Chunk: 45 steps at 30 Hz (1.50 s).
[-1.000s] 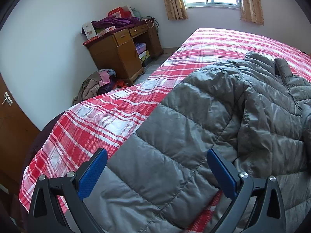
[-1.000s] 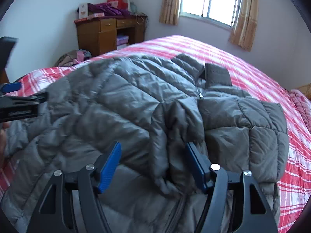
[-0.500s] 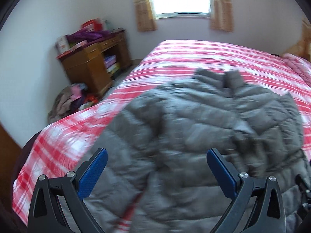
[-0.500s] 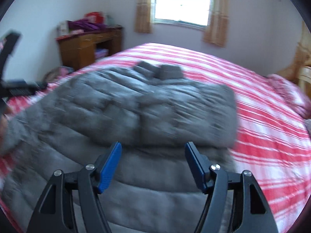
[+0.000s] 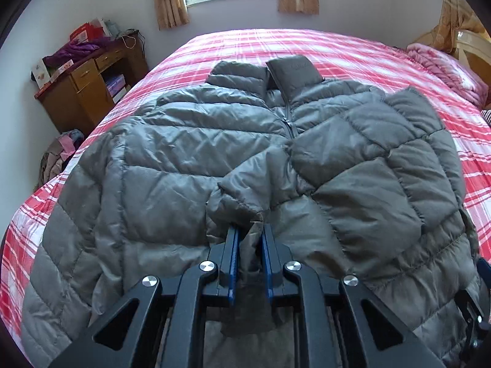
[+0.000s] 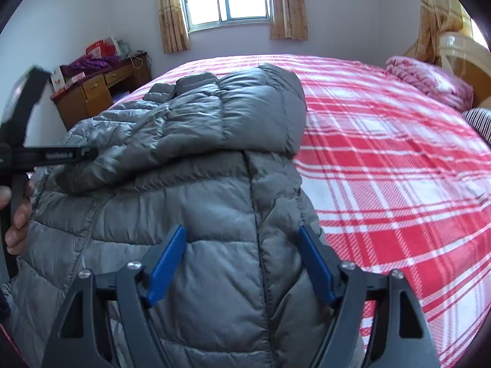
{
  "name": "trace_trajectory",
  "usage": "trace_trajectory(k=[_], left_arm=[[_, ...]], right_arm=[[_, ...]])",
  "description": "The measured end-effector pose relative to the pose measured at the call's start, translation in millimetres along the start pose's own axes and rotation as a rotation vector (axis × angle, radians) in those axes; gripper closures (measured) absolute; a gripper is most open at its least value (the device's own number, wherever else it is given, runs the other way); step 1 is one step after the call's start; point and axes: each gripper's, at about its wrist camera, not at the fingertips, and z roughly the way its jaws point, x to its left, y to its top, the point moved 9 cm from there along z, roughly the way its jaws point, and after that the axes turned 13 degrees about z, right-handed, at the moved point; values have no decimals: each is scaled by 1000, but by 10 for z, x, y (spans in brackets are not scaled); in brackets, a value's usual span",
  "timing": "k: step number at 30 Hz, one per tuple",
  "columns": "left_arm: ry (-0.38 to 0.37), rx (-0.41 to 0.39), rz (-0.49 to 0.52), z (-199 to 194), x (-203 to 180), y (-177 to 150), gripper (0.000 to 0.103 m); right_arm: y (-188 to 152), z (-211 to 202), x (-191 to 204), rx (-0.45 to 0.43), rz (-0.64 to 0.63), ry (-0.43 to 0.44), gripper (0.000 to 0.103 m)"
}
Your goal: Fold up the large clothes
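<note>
Grey puffer jacket (image 5: 190, 153) is lying spread on the red plaid bed (image 5: 307, 46). Left claw (image 5: 248, 245) is closing narrow, pinching a fold of jacket fabric between its blue pads; only the left view is showing this grip. Right claw (image 6: 242, 260) is opening wide, hovering over the jacket's side, pads not pressing. Right view alone is showing a hand (image 6: 18, 211) gripping the left tool.

Puffer jacket (image 5: 190, 165), grey, quilted in horizontal channels, glossy shell. Lies front-up across the near end of the bed (image 5: 337, 49), collar toward the far edge, hem at the near edge. Front zip partly closed. Both sleeves folded inward over the chest; one cuff (image 5: 242, 205) bunched at centre front.
</note>
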Motion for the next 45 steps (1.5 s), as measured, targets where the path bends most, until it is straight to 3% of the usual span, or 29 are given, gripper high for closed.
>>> trace_trajectory(k=[7, 9, 11, 13, 16, 20, 24, 29, 32, 36, 39, 45], left_arm=[[96, -50, 49, -176, 261, -53, 90], [113, -9, 75, -105, 248, -83, 87], [146, 16, 74, -88, 285, -97, 66], [211, -21, 60, -208, 396, -90, 27], [304, -100, 24, -434, 650, -50, 15], [341, -142, -81, -629, 964, 9, 15], [416, -138, -184, -774, 1220, 88, 14], [257, -201, -144, -718, 784, 318, 14], [219, -203, -86, -498, 476, 382, 14], [203, -104, -88, 15, 363, 245, 14], [205, -32, -107, 316, 393, 117, 14], [175, -17, -115, 590, 366, 20, 11]], right_arm=[[-71, 89, -51, 29, 24, 12, 17], [-89, 109, -22, 36, 6, 1, 16], [-94, 124, -18, 48, 2, -4, 16], [-92, 109, -69, 73, 19, 4, 18], [-103, 36, -162, 104, 23, -5, 22], [-114, -74, -249, 128, -15, -20, 23], [167, -261, -314, 104, -11, -22, 33], [729, -330, -297, 38, -9, -26, 36], [1018, -99, -194, 11, 6, -33, 41], [1208, 294, -79, -53, 39, -40, 41], [1189, 634, -19, -32, 34, -39, 41], [930, 1075, -32, 58, 9, -60, 41]])
